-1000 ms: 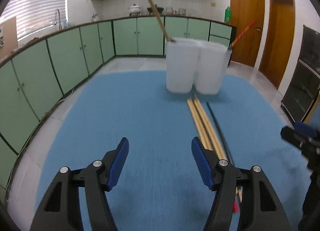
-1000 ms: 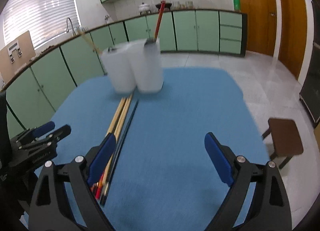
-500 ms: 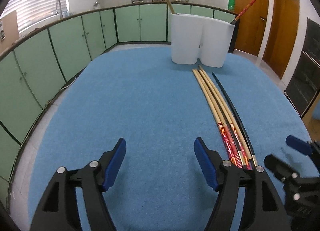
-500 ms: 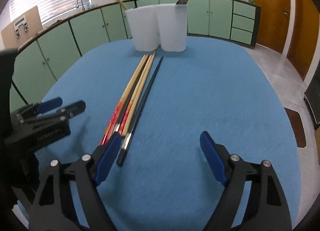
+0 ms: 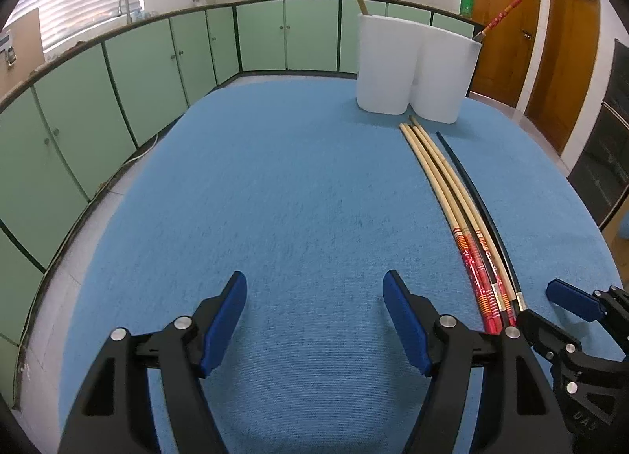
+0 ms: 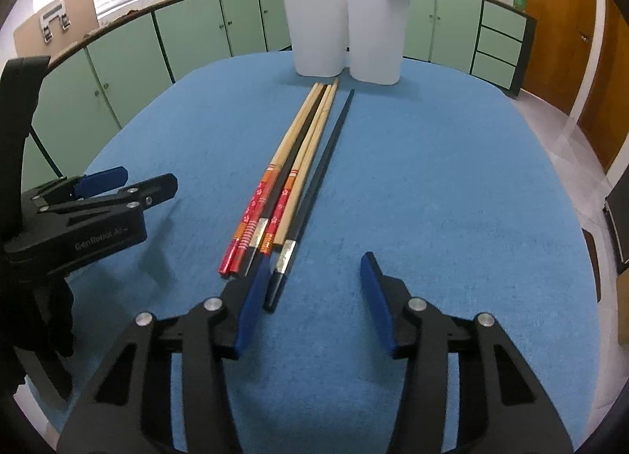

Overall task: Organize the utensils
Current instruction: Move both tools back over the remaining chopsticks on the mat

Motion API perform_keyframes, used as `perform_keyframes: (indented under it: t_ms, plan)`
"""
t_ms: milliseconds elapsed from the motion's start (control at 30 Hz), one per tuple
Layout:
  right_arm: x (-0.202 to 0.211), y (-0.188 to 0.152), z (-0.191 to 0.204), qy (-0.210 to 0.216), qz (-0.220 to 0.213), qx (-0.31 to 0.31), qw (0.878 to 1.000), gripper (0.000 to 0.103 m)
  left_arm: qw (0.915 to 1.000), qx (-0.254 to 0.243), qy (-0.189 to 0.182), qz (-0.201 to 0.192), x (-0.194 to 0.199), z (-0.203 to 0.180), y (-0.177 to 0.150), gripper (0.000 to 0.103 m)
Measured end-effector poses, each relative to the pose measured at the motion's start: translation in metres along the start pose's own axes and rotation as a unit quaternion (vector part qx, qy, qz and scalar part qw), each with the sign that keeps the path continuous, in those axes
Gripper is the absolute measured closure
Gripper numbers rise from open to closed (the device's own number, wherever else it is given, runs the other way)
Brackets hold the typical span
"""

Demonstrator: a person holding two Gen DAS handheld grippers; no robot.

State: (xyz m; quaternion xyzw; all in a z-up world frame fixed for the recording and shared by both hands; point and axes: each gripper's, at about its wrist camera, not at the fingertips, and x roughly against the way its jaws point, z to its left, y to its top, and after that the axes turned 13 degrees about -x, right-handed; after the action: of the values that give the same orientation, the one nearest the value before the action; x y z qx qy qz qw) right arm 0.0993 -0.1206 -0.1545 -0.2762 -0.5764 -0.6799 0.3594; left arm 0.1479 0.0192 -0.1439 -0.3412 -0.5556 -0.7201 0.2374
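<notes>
Several long chopsticks (image 6: 293,179) lie side by side on the blue table (image 6: 432,198): wooden ones with red patterned ends and a black one (image 6: 314,194). They also show in the left wrist view (image 5: 460,210). A white two-part holder (image 6: 346,35) stands at the far end with a wooden stick and a red-handled utensil in it; it also shows in the left wrist view (image 5: 416,68). My right gripper (image 6: 310,296) is open and empty, just behind the chopsticks' near ends. My left gripper (image 5: 314,316) is open and empty, left of the chopsticks.
Green cabinets (image 5: 118,92) with a counter ring the room behind the table. Wooden doors (image 5: 507,25) stand at the far right. The left gripper shows in the right wrist view (image 6: 90,210), close to the chopsticks' left side.
Both grippers have pulled back toward the table's near edge and lowered. The holder now looks farther away and the chopsticks' full length shows. Both stay open.
</notes>
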Motion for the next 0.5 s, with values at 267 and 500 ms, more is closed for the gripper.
perform_keyframes:
  t_ms: [267,500]
  plan:
    - [-0.001,-0.0011,0.0017,0.019,0.008,0.006,1.0,0.078,0.9999,-0.014,0.004,-0.001,0.002,-0.0055,0.0002,0.031]
    - [0.0,-0.0009,-0.0029,0.007,0.005,-0.001,1.0,0.08,0.9998,-0.017,0.005,0.001,0.0011,-0.0068,0.0004,0.03]
